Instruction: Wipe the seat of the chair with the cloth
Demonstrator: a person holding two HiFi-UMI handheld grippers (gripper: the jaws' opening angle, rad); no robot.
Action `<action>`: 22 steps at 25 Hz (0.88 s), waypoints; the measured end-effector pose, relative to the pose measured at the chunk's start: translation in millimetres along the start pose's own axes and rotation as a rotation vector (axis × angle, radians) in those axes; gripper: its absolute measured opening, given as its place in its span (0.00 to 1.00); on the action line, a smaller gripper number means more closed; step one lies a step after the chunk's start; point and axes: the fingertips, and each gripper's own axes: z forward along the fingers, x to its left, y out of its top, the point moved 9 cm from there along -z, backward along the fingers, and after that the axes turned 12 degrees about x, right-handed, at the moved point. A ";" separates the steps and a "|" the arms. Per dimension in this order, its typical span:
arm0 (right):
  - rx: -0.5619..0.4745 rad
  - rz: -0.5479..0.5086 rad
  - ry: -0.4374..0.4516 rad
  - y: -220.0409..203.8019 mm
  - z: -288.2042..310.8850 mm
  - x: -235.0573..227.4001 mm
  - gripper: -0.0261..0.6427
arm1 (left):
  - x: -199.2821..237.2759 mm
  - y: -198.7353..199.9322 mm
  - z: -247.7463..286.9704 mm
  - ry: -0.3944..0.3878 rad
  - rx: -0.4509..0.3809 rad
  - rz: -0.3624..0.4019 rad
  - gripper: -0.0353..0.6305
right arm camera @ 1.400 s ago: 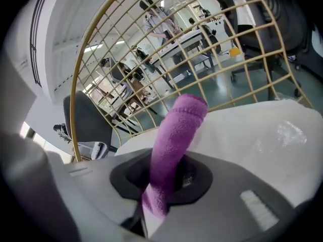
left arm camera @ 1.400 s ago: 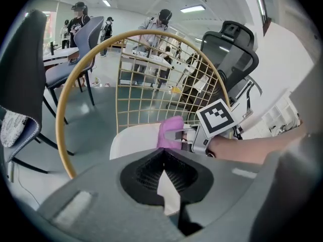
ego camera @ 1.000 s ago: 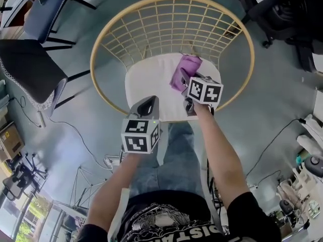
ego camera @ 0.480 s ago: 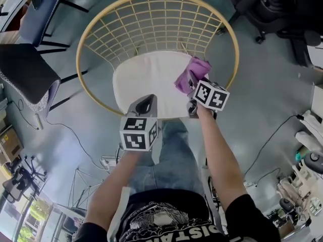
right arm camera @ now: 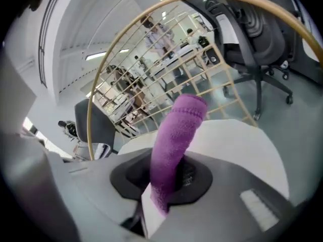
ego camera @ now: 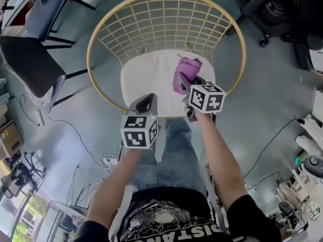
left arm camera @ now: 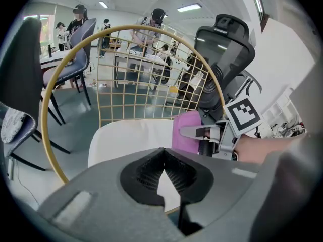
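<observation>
The wiping step is on. The right gripper is pinching the purple cloth tight between its two jaws, and the right gripper view shows the cloth sticking up out of them like a fat sock. The cloth is over the right, far part of the white seat. It looks low on the seat, but I cannot tell for sure that it is pressing down. The left gripper has its jaws pressed together with nothing in them, and it hangs over the near edge of the seat. I think only a little of the seat is being wiped right now, because the big left part and the near part are bare with the cloth far from them. The next move, I think, is to push the cloth down flat and slide it left across the seat, then back again nearer to the person. There is lots of open room on the left side of the seat. On the right the gold ring is close, and on the far side the wire back comes up, so the gripper could bump them there. The left gripper sits near the path too, so it may need to stay out of the way.
</observation>
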 end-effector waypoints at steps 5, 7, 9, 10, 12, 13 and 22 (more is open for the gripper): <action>0.074 -0.097 0.114 -9.8 43.0 67.6 0.13 | 40.0 -5.3 -13.1 0.044 -0.012 -0.040 0.05; 0.103 -0.126 0.148 -16.7 58.3 90.2 0.13 | 54.1 -9.2 -18.2 0.060 -0.014 -0.052 0.05; 0.127 -0.150 0.180 -21.9 71.1 109.5 0.13 | 65.7 -11.6 -22.6 0.076 -0.011 -0.061 0.05; 0.138 -0.160 0.195 -23.4 77.7 118.9 0.13 | 71.9 -11.7 -25.0 0.082 -0.010 -0.066 0.05; 0.157 -0.175 0.219 -26.3 91.7 136.7 0.13 | 85.4 -11.5 -30.1 0.089 -0.010 -0.074 0.05; 0.165 -0.179 0.227 -28.1 98.3 144.1 0.13 | 91.6 -11.8 -32.4 0.091 -0.010 -0.077 0.05; 0.205 -0.173 0.216 -40.5 121.6 159.9 0.13 | 114.9 -15.2 -38.7 0.078 -0.003 -0.065 0.05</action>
